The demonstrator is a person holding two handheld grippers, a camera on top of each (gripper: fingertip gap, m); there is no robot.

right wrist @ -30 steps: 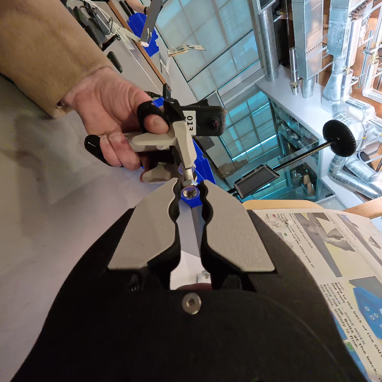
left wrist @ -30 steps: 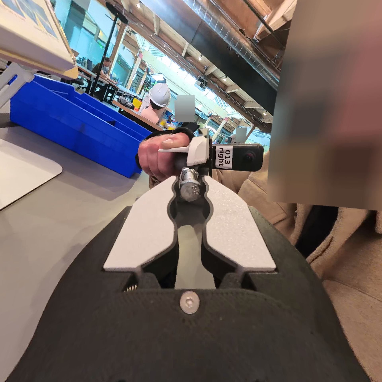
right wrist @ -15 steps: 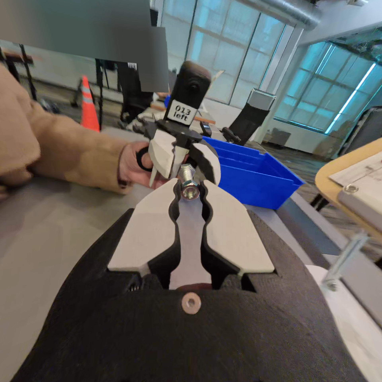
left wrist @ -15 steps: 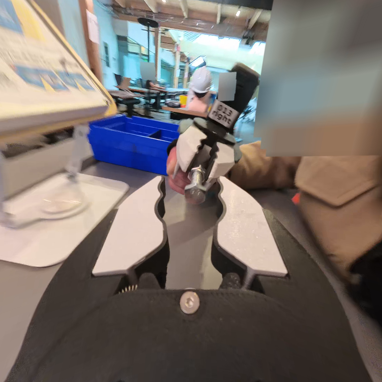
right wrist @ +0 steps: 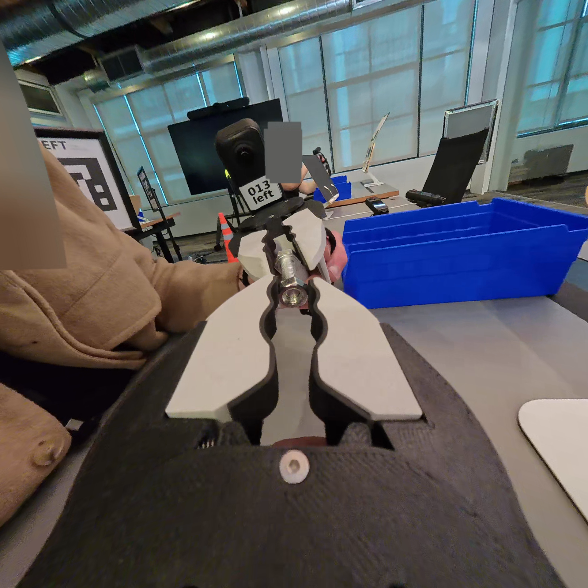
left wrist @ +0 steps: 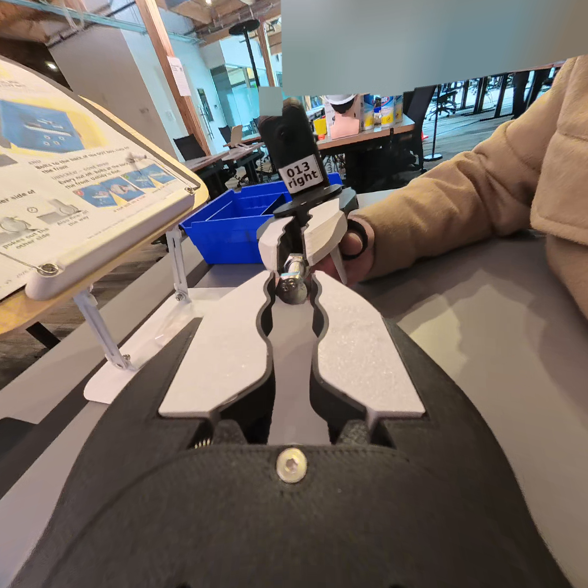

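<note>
A silver bolt (left wrist: 291,292) with a nut (right wrist: 291,283) on its thread is held in the air between my two grippers, which face each other above the grey table (left wrist: 477,350). My left gripper (left wrist: 292,288) is shut on the bolt's head. My right gripper (right wrist: 292,294) is shut on the nut at the thread end. Each gripper shows in the other's view: the right gripper (left wrist: 291,270) in the left wrist view, the left gripper (right wrist: 286,264) in the right wrist view. Each is held by a hand in a tan sleeve (left wrist: 461,197).
A blue divided bin (left wrist: 229,238) stands on the table behind the grippers and also shows in the right wrist view (right wrist: 445,270). A tilted instruction board (left wrist: 79,197) on thin legs stands on a white base plate (left wrist: 152,334) at the left.
Both grippers have rolled back upright from a tilted pose. Half a second ago my left gripper was open around the bolt head; now it is shut on it. The right gripper kept its hold.
</note>
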